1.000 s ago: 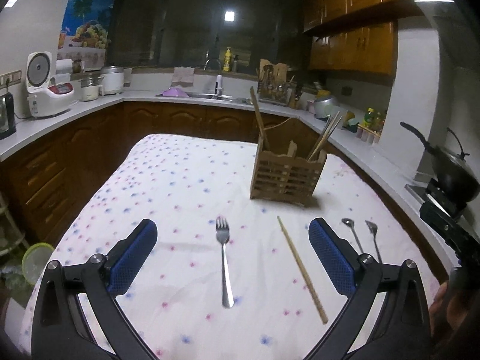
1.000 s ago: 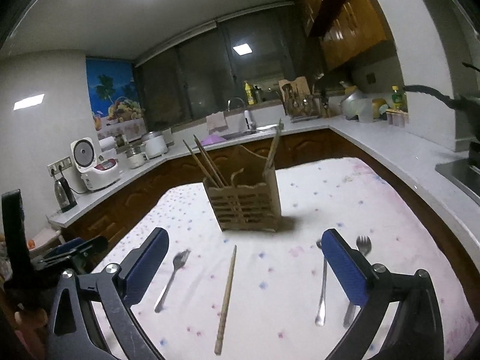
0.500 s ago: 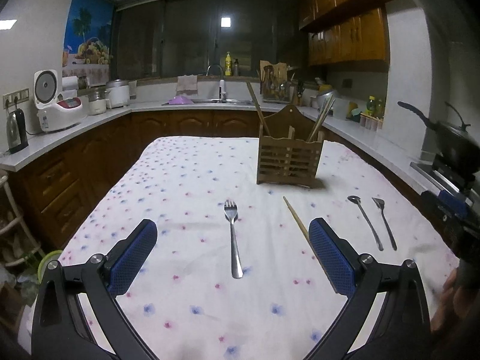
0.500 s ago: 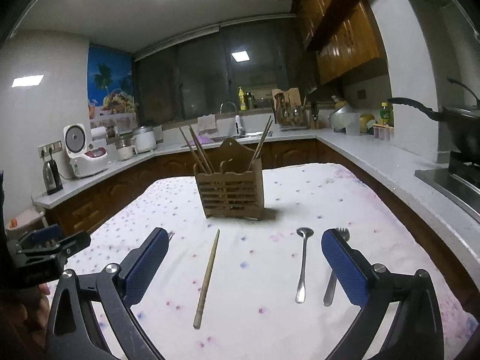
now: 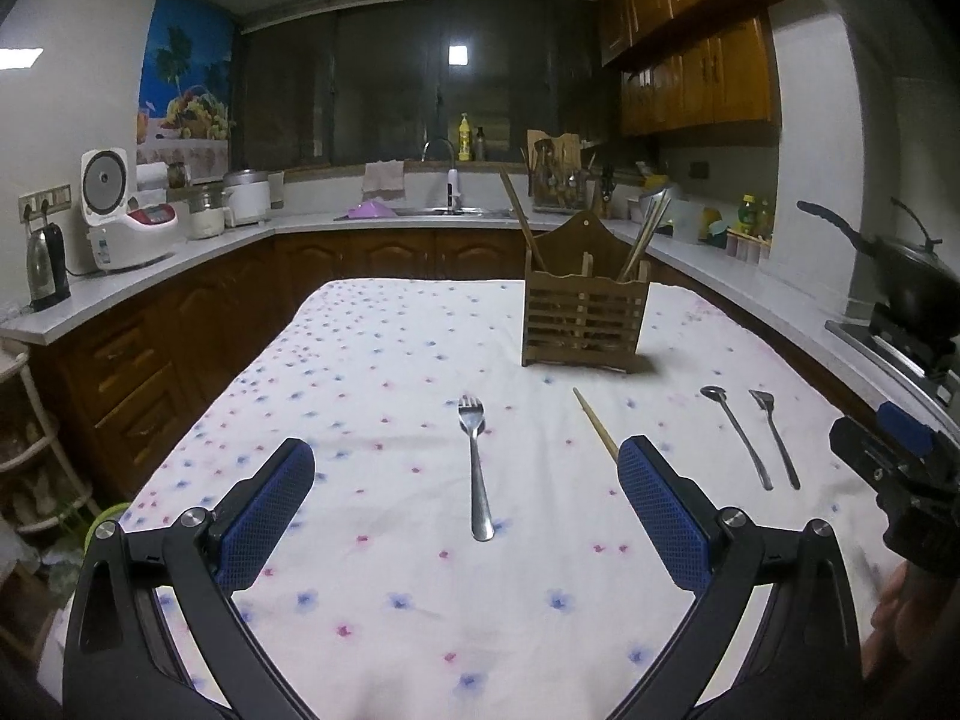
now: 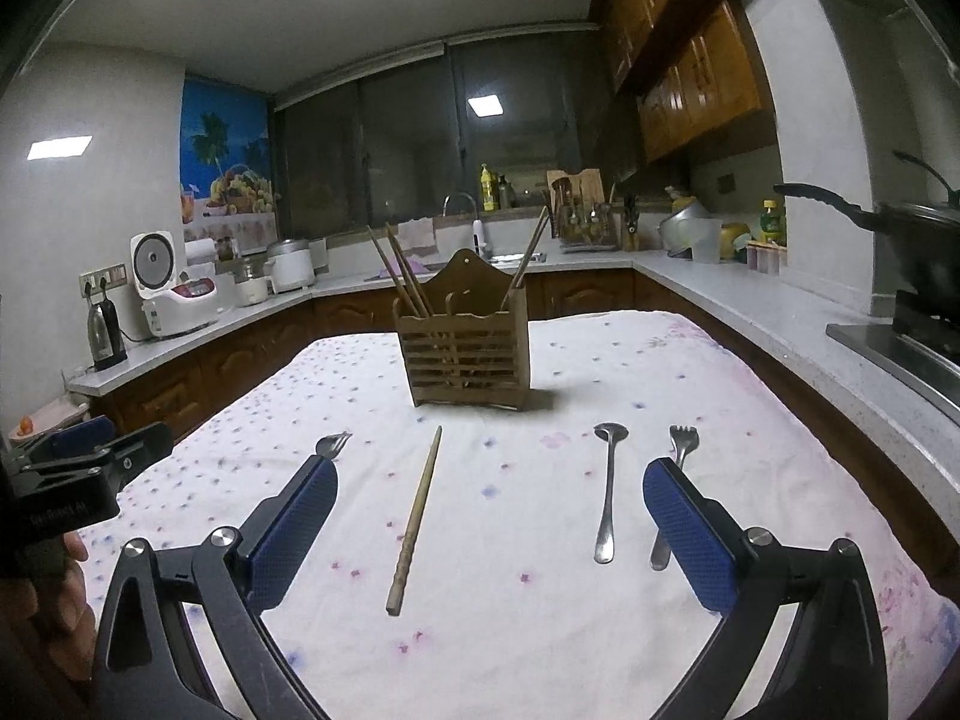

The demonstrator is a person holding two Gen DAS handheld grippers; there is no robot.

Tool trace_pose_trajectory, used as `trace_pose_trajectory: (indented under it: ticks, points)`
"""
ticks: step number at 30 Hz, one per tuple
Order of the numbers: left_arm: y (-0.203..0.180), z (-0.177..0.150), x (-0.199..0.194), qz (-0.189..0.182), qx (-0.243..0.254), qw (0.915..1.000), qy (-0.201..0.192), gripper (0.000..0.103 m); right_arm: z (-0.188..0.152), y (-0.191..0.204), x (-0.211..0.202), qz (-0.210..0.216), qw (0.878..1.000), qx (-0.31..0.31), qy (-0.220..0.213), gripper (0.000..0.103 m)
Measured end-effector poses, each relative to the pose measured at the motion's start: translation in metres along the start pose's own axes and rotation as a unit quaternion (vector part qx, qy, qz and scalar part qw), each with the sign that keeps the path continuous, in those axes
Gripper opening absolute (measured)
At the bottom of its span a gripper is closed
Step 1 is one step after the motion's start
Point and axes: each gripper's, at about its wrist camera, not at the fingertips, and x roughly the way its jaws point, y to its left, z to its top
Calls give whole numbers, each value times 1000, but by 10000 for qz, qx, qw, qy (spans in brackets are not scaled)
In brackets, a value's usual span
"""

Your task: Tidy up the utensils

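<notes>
A slatted wooden utensil holder (image 5: 583,315) (image 6: 467,354) stands on the table with several chopsticks upright in it. In front of it lie a steel fork (image 5: 477,462), a single wooden chopstick (image 6: 417,516), a spoon (image 6: 607,489) and a small fork (image 6: 677,480). My left gripper (image 5: 465,516) is open above the near table edge, the steel fork between its fingers' line of sight. My right gripper (image 6: 489,531) is open too, with the chopstick and spoon ahead between its blue pads. Neither holds anything.
The table carries a white cloth with small flowers (image 5: 372,372). Wooden cabinets and a grey counter (image 6: 750,300) wrap around it, with a rice cooker (image 5: 120,216), kettle (image 5: 45,267), sink and a black wok (image 5: 900,276) on the stove at right.
Both grippers have tilted to a lower, more level look across the table and stayed open. The utensils have not moved.
</notes>
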Motion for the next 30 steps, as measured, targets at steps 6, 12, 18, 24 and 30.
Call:
trace_pose_trajectory:
  ticks: [6,12,18,24,30]
  points:
    - [-3,-7,-4,29,57,10000,-69,103,-8,3,0,18,10000,-28,-61,103]
    - [-1,-9,-6,94,30,9998,-178,103,-14,6,-3,29,9998,-42,-178,103]
    - [1,-9,-6,121,-5,9997,-194,103,-14,6,-6,17,9996,-42,-270,103]
    - [2,-9,-7,156,2,9997,-202,103,-12,8,-8,29,9997,-57,-252,103]
    - [2,-8,-9,179,-9,9996,-212,103,-13,9,-8,31,9996,-55,-273,103]
